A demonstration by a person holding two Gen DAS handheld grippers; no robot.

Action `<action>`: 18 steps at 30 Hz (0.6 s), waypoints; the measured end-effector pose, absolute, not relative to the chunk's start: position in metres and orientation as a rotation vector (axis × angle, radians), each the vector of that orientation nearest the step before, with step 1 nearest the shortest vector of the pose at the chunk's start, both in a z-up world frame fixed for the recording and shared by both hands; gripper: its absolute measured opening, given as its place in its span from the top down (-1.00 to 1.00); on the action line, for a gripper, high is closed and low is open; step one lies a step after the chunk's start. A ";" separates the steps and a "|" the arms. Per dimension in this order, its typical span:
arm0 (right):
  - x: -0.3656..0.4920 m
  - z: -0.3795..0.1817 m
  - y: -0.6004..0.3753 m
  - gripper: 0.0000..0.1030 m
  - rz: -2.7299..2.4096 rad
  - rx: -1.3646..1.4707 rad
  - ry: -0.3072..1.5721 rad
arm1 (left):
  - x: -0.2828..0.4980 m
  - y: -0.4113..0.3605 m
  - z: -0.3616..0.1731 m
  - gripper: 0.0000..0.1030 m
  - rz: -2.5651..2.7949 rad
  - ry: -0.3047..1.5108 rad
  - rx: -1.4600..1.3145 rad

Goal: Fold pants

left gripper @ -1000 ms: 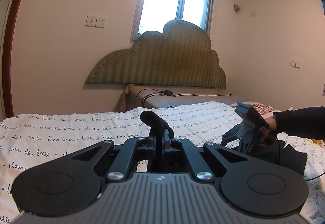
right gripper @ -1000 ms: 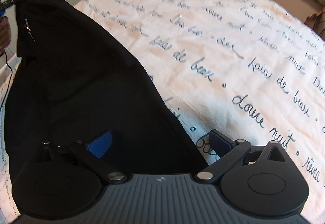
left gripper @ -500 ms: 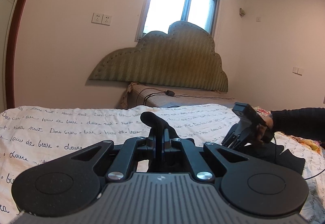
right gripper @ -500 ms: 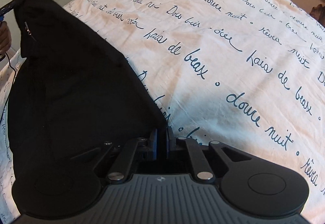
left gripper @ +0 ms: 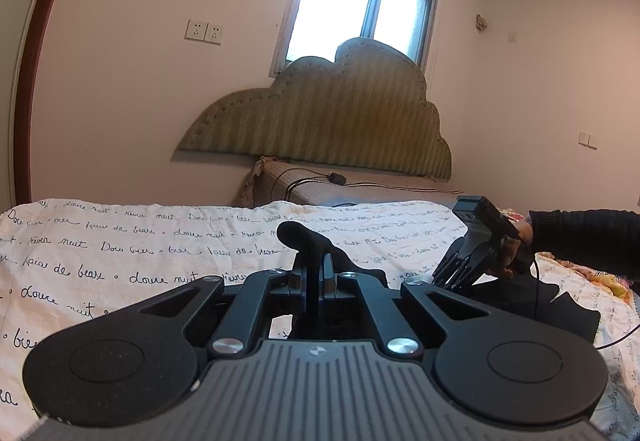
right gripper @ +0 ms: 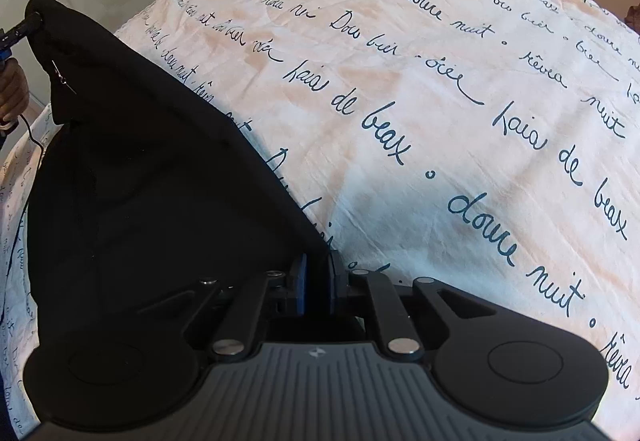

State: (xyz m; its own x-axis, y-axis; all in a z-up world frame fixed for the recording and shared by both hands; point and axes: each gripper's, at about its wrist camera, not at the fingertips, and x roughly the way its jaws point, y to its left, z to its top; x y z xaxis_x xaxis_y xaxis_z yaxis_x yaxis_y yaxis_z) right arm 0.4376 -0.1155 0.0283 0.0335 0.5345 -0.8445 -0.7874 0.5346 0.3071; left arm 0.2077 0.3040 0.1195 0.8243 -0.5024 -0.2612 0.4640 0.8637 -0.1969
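So the right gripper (right gripper: pixel 316 283) has just snapped closed, and its blue pads are pinching one edge of the black pants (right gripper: pixel 152 193); the fabric runs straight out from between the jaws. The cloth is matte and soft-looking, with almost no sheen, and it's pulled into a rough triangle. The far tip of that triangle is bunched up and clamped tight in the left gripper (right gripper: pixel 34 19), which you can see up at the left edge of the right wrist view, with a hand (right gripper: pixel 12 93) just below it. A little metal zipper pull (right gripper: pixel 60 75) hangs near that end.

The pants lie toward one side of the bed, over a wrinkly cream bedsheet (right gripper: pixel 440 101) printed with dark cursive writing.

Further out, the left wrist view shows a padded, cloud-shaped headboard (left gripper: pixel 332 121) leaning on the wall under a window (left gripper: pixel 360 1), plus a black cable (left gripper: pixel 316 179) lying on the bare mattress.
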 end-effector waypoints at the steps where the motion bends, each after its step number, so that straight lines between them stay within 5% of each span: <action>1: 0.438 0.029 -0.118 0.80 1.041 -0.274 1.147 | 0.207 0.304 0.119 0.91 -0.516 0.312 -0.127; 10: 0.442 0.024 -0.134 0.69 1.079 -0.161 1.141 | 0.212 0.308 0.113 0.91 -0.498 0.317 -0.154; 18: 0.416 0.051 -0.123 0.92 1.054 -0.291 1.071 | 0.208 0.318 0.119 0.90 -0.473 0.310 -0.199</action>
State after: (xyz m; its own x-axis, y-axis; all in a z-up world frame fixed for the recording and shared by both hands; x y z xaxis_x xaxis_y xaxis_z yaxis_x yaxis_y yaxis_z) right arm 0.4161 -0.1229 0.0509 0.0744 0.5605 -0.8248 -0.8156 0.5100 0.2731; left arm 0.2084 0.3182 0.1191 0.8448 -0.4750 -0.2465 0.4151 0.8723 -0.2583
